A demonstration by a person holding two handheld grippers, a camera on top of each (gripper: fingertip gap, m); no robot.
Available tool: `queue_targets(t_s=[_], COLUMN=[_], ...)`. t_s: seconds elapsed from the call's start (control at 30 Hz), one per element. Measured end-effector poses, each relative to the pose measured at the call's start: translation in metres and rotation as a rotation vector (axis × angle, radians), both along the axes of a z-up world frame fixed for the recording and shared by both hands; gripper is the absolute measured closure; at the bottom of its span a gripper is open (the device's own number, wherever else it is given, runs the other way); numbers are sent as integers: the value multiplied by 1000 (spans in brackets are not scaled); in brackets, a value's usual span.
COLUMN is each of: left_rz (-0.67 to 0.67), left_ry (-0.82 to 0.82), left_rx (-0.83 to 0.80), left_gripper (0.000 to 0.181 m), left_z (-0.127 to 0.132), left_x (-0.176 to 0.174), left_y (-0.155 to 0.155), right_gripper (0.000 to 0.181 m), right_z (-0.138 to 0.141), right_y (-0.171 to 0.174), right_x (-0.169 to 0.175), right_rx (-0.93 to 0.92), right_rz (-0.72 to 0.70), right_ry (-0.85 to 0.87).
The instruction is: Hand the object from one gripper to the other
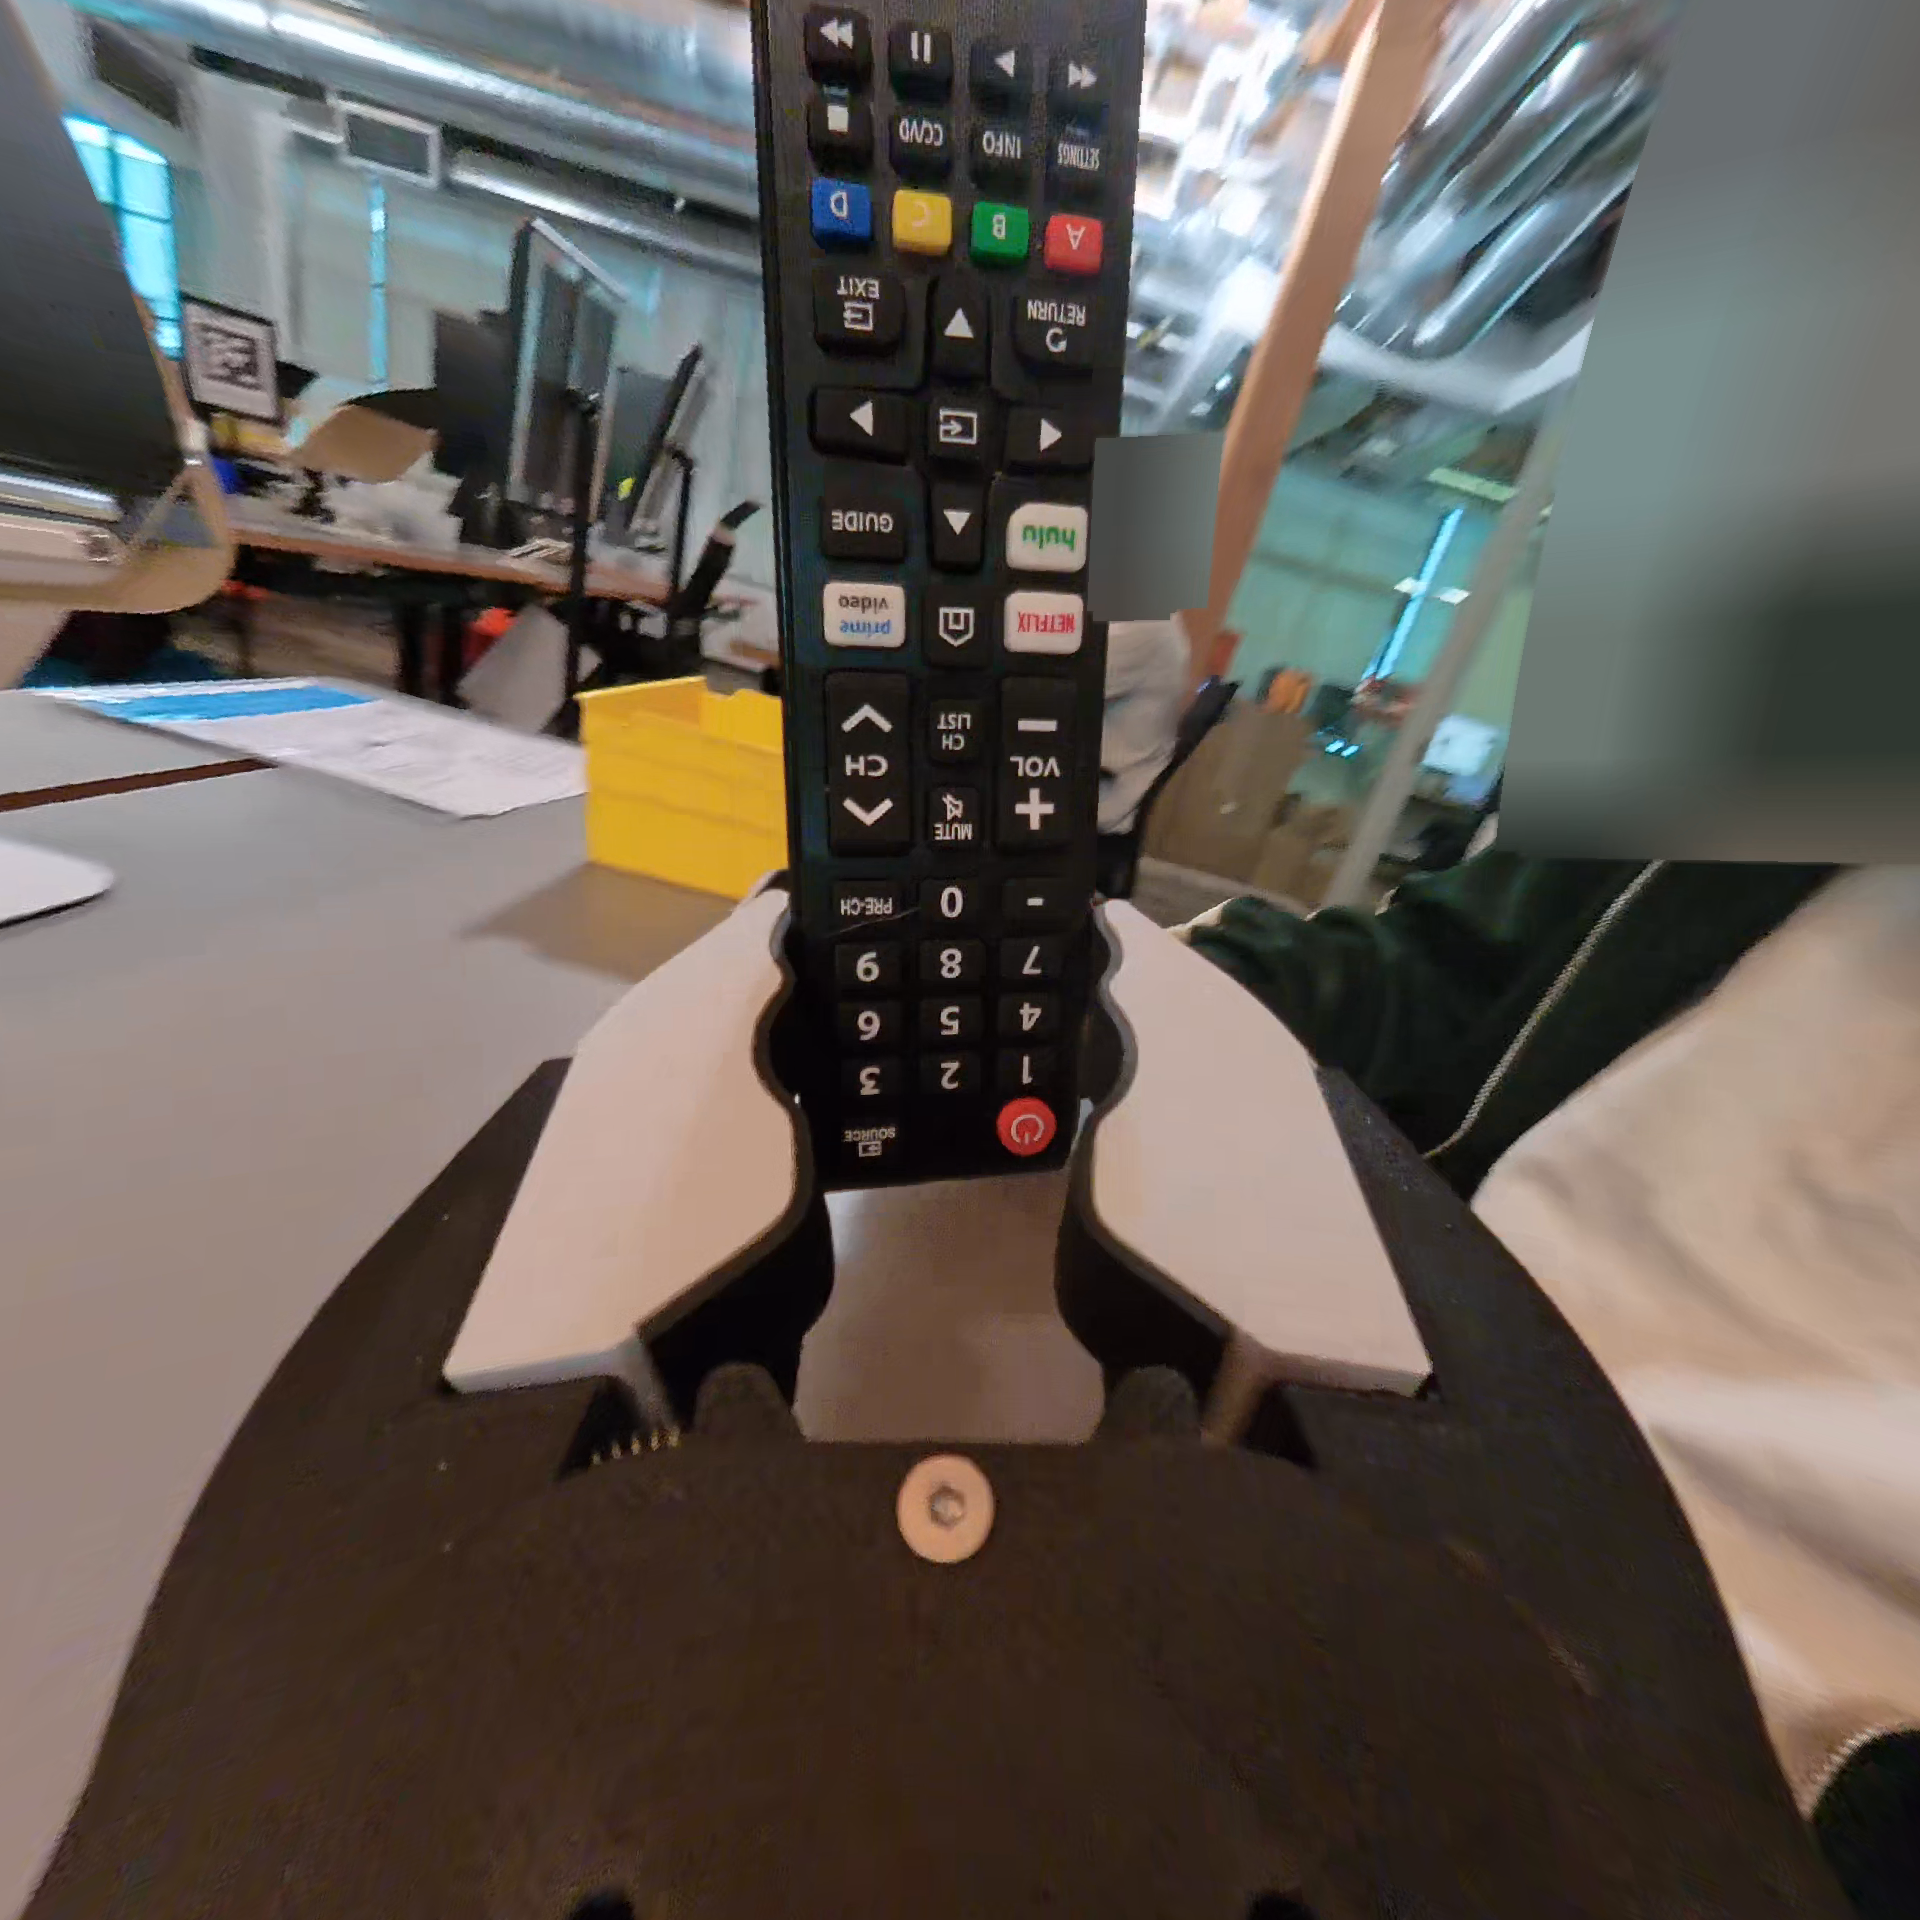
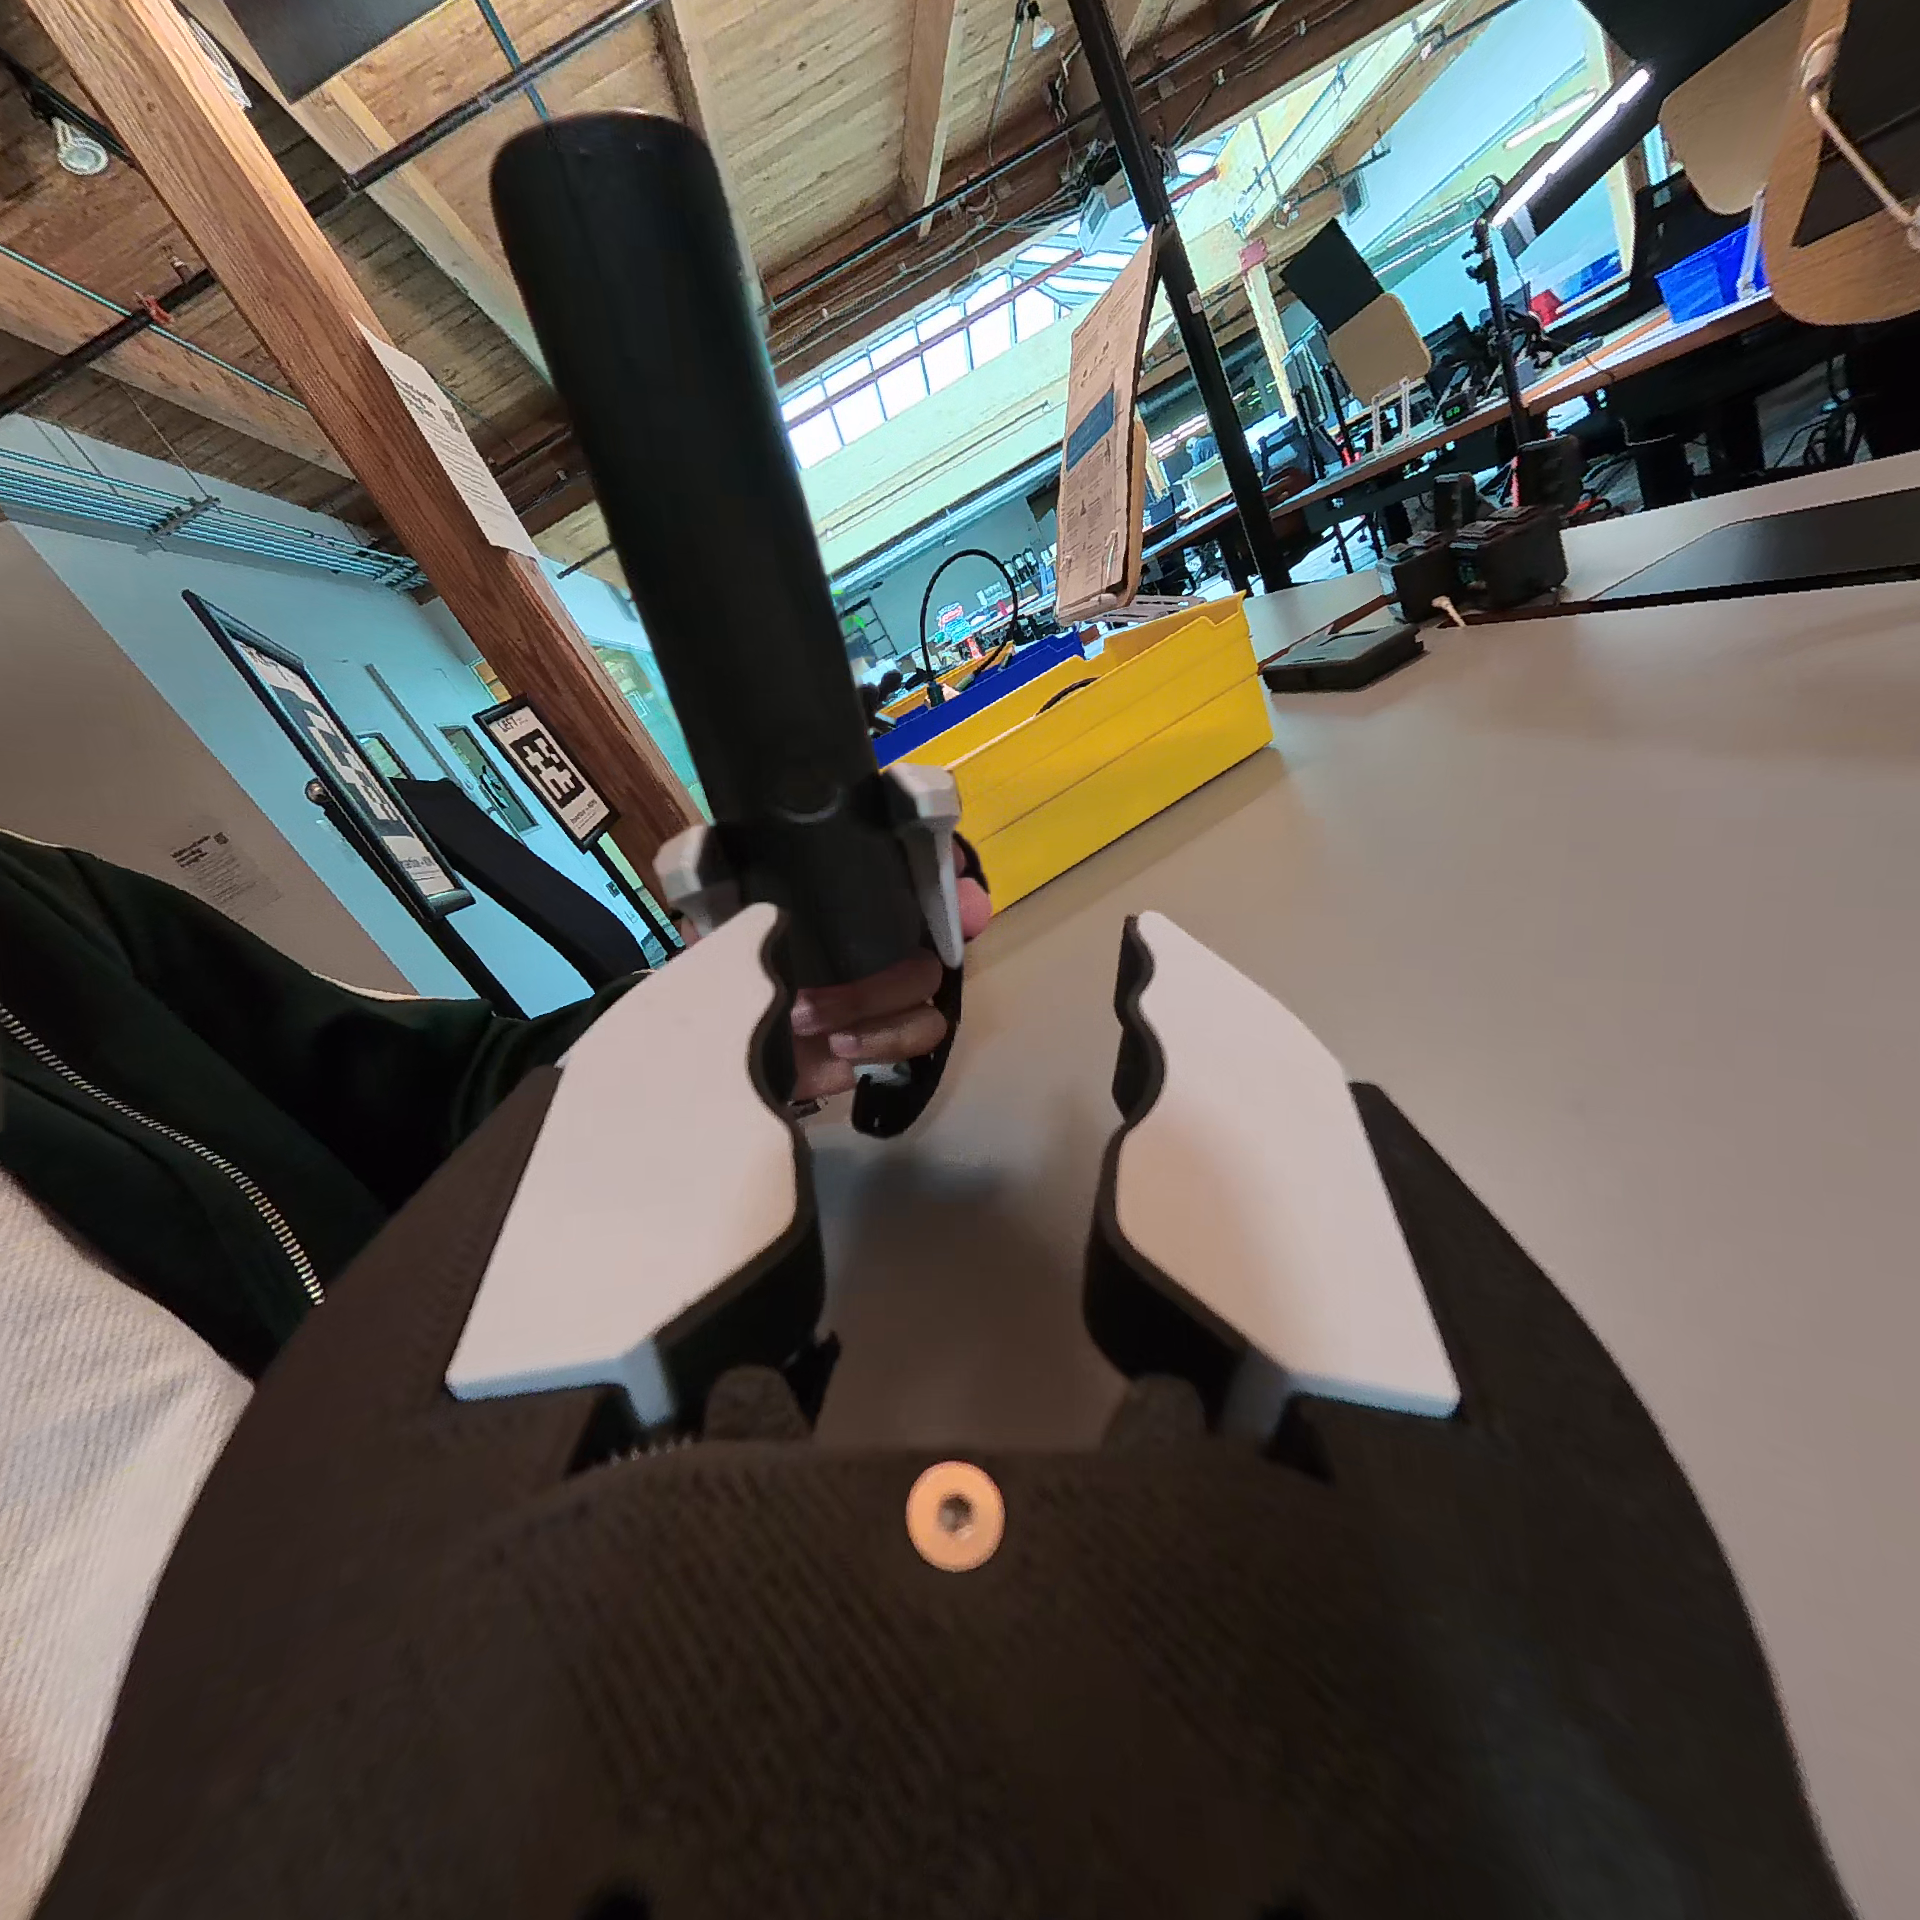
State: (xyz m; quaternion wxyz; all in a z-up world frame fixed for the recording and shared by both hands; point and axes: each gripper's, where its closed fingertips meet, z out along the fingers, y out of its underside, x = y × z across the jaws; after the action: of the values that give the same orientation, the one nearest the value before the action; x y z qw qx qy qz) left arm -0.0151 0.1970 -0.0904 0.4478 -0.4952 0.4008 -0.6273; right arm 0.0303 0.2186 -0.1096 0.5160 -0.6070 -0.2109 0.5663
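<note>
Left tool round slim black button-studded remote

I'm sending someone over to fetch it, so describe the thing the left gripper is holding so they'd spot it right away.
Above the grey table, in front of the yellow bin, the left gripper clamps one end of a long black remote control standing upright. It alone has rows of buttons, among them four coloured ones: blue, yellow, green, red.

We see bright, even daylight from far skylight windows, soft shadows on the grey bench, strong wide-angle bending at our frame edges, background desks smeared, near hand-held gripper bodies slightly soft, mild glare on ducts.
</note>
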Motion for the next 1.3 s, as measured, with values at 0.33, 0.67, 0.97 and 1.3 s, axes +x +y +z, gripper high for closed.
queue_targets(t_s=[0.33,0.67,0.97,1.3], left_rz=[-139,-221,-286,-322], left_ry=[-36,4,51,63], left_rx=[-11,-15,18,8], left_gripper=[131,131,131,131], left_z=[2,-8,-15,-18], left_x=[9,21,34,37], left_y=[-26,-44,-66,-74], right_gripper=[123,105,103,114], right_z=[4,66,79,81], right_y=[-3,-26,-50,-55], right_x=[-1,-7,-35,-38], right_rx=[29,245,307,322], right_rz=[9,-10,64,80], right_ry=[0,18,-34,-53])
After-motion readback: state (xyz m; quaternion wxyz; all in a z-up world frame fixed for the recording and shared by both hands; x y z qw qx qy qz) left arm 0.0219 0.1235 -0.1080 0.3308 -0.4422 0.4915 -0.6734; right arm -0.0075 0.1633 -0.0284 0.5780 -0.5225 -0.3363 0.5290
